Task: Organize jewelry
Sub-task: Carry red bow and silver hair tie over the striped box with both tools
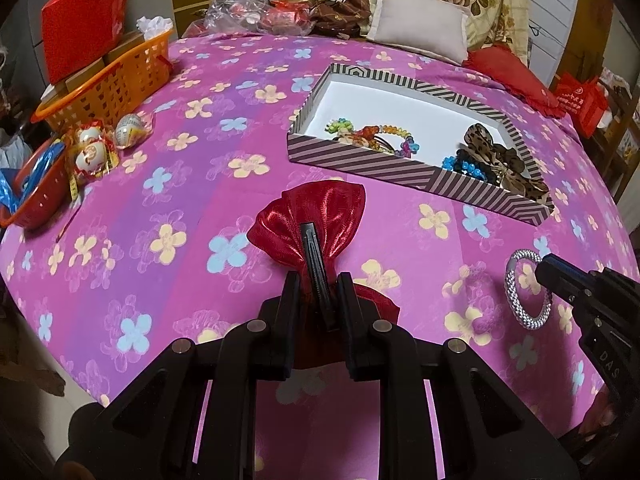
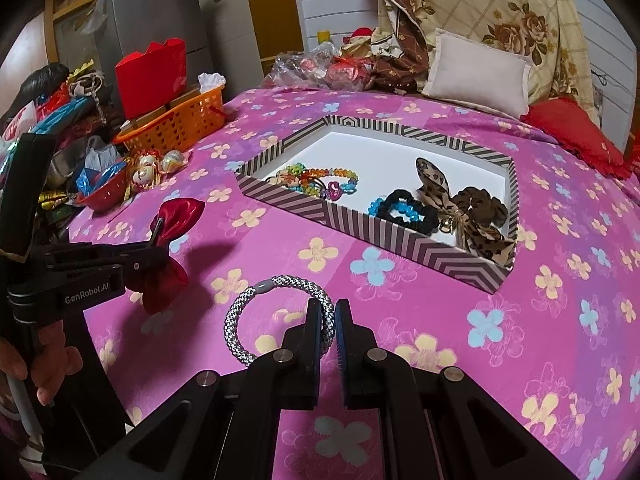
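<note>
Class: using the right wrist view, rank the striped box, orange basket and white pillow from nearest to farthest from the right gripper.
From the right gripper:
1. Striped box, just ahead, right of centre.
2. Orange basket, far left.
3. White pillow, back right, at the bed's far end.

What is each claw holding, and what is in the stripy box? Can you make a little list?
left gripper: shut on the neck of the red satin pouch
right gripper: shut on the silver bracelet
striped box: open, on the pink flowered bedspread
in the box, one side: colourful bead bracelets
in the box, other side: black scrunchie, leopard-print hair tie
beside the bed: orange basket
</note>
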